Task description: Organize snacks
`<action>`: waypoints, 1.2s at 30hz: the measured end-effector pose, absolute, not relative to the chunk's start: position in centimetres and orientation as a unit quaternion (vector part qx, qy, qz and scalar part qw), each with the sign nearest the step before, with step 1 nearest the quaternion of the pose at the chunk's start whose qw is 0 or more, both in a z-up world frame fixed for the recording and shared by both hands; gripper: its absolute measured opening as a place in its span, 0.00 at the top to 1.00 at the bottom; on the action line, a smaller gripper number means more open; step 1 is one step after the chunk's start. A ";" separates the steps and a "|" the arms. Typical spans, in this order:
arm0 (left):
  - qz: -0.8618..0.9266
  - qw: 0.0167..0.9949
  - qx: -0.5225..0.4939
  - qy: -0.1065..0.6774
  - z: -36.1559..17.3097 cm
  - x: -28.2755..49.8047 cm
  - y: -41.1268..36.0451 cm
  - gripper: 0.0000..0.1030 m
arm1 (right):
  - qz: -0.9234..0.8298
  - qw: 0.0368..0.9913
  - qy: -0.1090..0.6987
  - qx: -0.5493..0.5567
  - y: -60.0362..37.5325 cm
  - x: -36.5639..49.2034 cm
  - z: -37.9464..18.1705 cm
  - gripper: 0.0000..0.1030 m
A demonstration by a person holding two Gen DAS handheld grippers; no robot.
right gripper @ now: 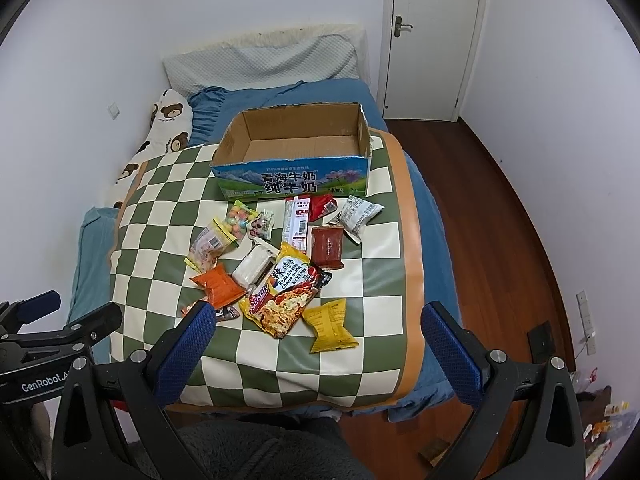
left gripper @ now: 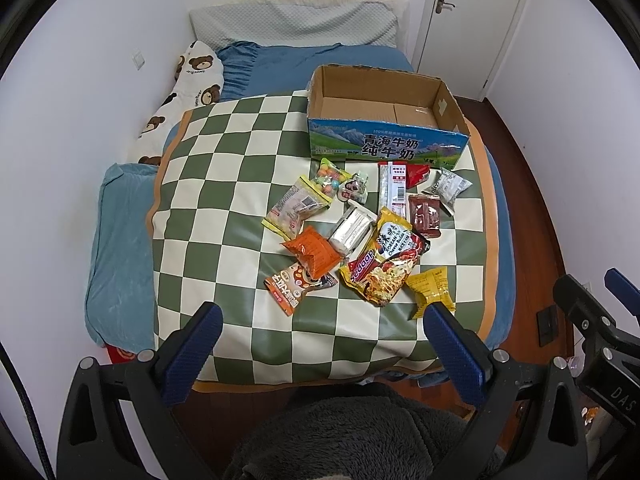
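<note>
Several snack packets lie scattered on a green-and-white checked mat (left gripper: 208, 184) (right gripper: 160, 216) on a bed. Among them are a yellow noodle pack (left gripper: 382, 260) (right gripper: 286, 292), an orange packet (left gripper: 314, 254) (right gripper: 219, 287), a small yellow packet (left gripper: 432, 290) (right gripper: 330, 326) and a dark red pack (left gripper: 424, 216) (right gripper: 328, 247). An open cardboard milk box (left gripper: 384, 148) (right gripper: 292, 182) with nothing inside stands behind them. My left gripper (left gripper: 322, 322) and my right gripper (right gripper: 320, 320) both hover open near the mat's front edge, holding nothing.
Pillows, a bear-print cushion (left gripper: 188, 88) and blue bedding (left gripper: 120, 240) lie behind and left of the mat. A white wall runs along the left. Wooden floor (right gripper: 500, 240) and a white door (right gripper: 432, 40) are on the right. A grey fleece sleeve (left gripper: 340, 436) is below.
</note>
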State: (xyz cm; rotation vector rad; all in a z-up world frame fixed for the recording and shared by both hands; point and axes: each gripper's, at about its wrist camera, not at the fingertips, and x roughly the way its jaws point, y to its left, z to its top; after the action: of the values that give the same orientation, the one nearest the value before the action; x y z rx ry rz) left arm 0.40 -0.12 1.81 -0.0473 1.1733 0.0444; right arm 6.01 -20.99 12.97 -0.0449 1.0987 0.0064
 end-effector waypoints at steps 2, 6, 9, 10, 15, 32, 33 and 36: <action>0.021 0.833 -0.022 0.553 1.8 0.3 -0.1 0.00 | 0.003 0.853 0.522 -0.022 -21.0 6.0 13.0 0.00; 0.021 0.833 -0.022 0.552 1.8 0.4 -0.1 0.00 | 0.003 0.853 0.522 -0.021 -21.0 6.0 13.0 0.00; 0.021 0.832 -0.023 0.553 1.8 0.4 -0.1 0.00 | 0.003 0.853 0.522 -0.021 -21.0 6.0 13.0 0.00; 0.021 0.833 -0.022 0.553 1.8 0.3 -0.2 0.00 | 0.003 0.853 0.522 -0.021 -21.0 6.0 13.0 0.00; 0.021 0.833 -0.021 0.553 1.9 0.3 -0.2 0.00 | 0.003 0.852 0.522 -0.021 -20.9 5.9 13.1 0.00; 0.108 0.838 0.101 0.525 -4.8 4.2 1.2 0.00 | 0.032 0.804 0.586 0.094 -23.9 10.1 3.6 0.00; 0.114 0.832 0.120 0.530 -5.9 4.7 1.4 0.00 | 0.035 0.799 0.591 0.101 -24.1 10.6 2.5 0.00; 0.118 0.808 0.170 0.551 -9.8 7.0 2.2 0.00 | 0.034 0.777 0.618 0.117 -24.5 12.7 -2.4 0.00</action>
State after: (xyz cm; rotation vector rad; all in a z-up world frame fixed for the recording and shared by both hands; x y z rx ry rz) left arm 6.98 2.16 -9.77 0.3628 1.1787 0.2523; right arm 12.68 -24.46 -2.38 0.2537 1.3367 0.0733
